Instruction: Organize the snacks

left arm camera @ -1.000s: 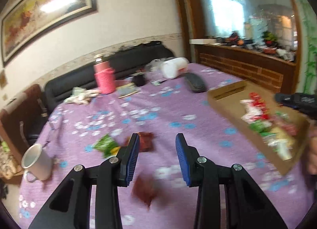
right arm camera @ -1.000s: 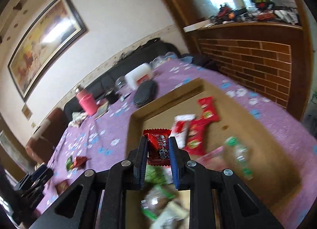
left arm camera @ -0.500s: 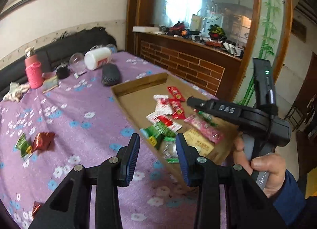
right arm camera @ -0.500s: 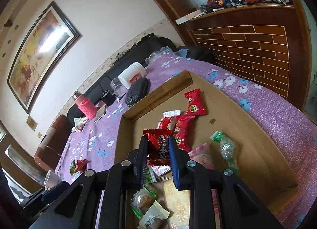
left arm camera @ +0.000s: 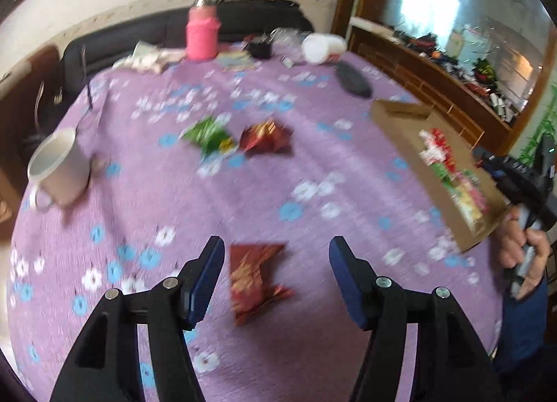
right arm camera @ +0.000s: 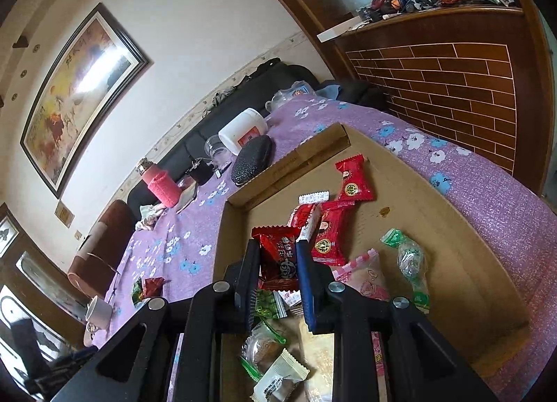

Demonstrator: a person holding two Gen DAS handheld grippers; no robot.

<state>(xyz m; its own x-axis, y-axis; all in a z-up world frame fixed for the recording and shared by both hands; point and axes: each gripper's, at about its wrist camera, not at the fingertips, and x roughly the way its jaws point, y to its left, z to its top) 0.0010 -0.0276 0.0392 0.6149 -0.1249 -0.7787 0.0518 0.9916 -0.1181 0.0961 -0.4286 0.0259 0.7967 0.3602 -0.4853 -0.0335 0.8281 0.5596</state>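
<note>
The left gripper (left arm camera: 273, 276) is spread wide above the purple flowered tablecloth (left arm camera: 313, 165), with a dark red snack packet (left arm camera: 256, 276) lying flat between its fingers, nearer the left one and touched by neither. Farther ahead, a green packet (left arm camera: 209, 134) and a crumpled red packet (left arm camera: 268, 135) are seen side by side. The right gripper (right arm camera: 277, 262) is clenched on a red wrapped snack (right arm camera: 278, 255), held over the cardboard tray (right arm camera: 435, 193), where other snacks lie beneath and ahead of it.
</note>
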